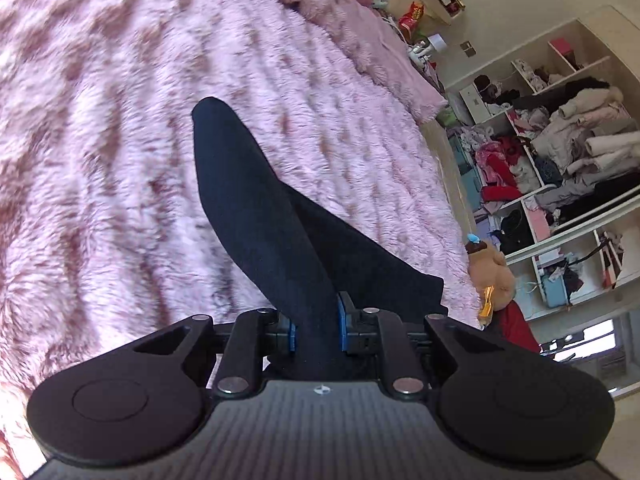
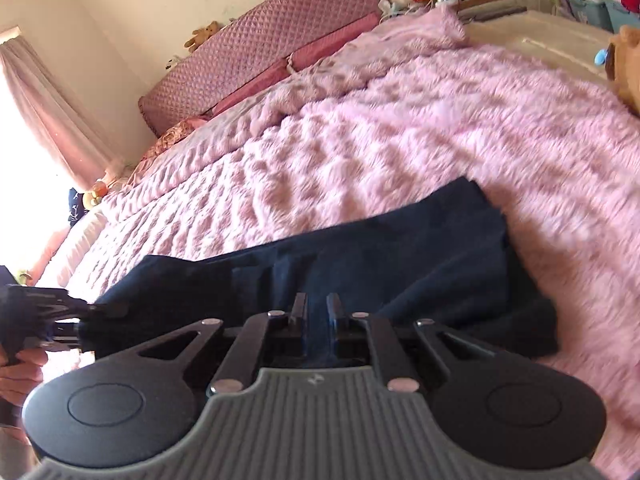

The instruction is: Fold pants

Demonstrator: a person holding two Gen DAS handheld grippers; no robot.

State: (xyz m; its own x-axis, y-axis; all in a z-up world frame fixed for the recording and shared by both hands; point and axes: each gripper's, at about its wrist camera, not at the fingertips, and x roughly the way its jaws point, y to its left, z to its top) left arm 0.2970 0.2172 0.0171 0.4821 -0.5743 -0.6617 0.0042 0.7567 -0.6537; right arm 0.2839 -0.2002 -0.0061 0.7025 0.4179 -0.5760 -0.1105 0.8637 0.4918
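So the dark navy pants [image 2: 400, 256] are on the fluffy pink blanket [image 1: 100, 140] covering the bed, partly lifted off it at the near edge. The left gripper [image 1: 316, 328] has its blue pads squeezed onto a bunched-up fold of the fabric, and from its own view the cloth runs away from the fingers in a long dark strip out over the blanket. The right gripper [image 2: 316, 312] looks pinched nearly closed on a thin edge of the same pants — the fabric drapes right over its fingers. In the right view you can also see the left tool off to the side, gripping the other end of that near edge, with a hand [image 2: 18, 372] behind it. To me this looks like the carry-over step of a fold: both corners picked up, fabric hanging between. Next move probably needs both hands travelling together, keeping the edge taut and level, then laying it down squarely on the far part — uneven hands would skew it.
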